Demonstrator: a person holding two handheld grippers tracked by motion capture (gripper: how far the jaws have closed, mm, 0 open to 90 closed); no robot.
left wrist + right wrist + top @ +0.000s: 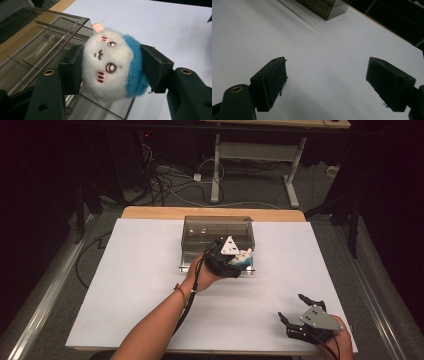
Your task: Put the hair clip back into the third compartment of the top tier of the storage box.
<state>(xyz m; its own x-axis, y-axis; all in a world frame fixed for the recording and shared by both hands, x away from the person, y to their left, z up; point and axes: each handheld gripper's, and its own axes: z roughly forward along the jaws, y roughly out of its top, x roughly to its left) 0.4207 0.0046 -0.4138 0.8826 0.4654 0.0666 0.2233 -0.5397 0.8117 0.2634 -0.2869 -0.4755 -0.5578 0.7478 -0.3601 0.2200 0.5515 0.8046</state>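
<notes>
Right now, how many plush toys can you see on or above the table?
1. The white-and-blue plush toy sits between the left gripper pads, over the clear plastic box. Others could be hidden inside the box.

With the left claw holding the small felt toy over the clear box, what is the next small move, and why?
Probably lower the left claw a little and open it, so the felt toy drops into the clear box. The toy sits between the pads, above the box's near edge, and the compartments beneath look empty. The right claw is open over the white table, away from the box.
</notes>
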